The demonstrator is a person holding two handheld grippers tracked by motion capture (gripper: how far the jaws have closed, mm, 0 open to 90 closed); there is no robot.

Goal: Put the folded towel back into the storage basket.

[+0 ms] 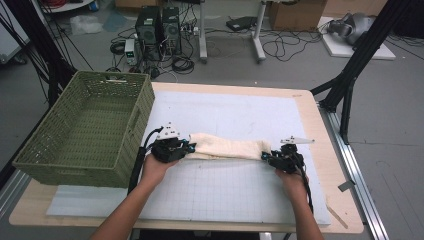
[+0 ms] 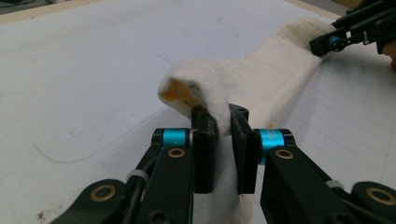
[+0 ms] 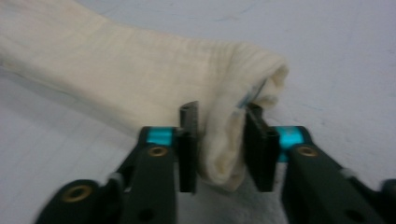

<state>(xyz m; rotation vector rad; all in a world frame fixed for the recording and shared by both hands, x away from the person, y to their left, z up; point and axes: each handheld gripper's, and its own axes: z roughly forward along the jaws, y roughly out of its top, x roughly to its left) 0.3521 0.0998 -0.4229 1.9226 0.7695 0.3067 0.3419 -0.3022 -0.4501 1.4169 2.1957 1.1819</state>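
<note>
A cream folded cloth lies stretched left to right across the white gridded mat. My left gripper is shut on its left end; in the left gripper view the black jaws pinch a raised fold of the cloth, with an orange patch showing inside the fold. My right gripper holds the cloth's right end. In the right gripper view its jaws press on the bunched end of the cloth. The right gripper also shows far off in the left gripper view.
A green woven basket stands empty on the table's left side, close to my left hand. The wooden table edge runs along the right. Black frame poles, computers and cables occupy the floor beyond.
</note>
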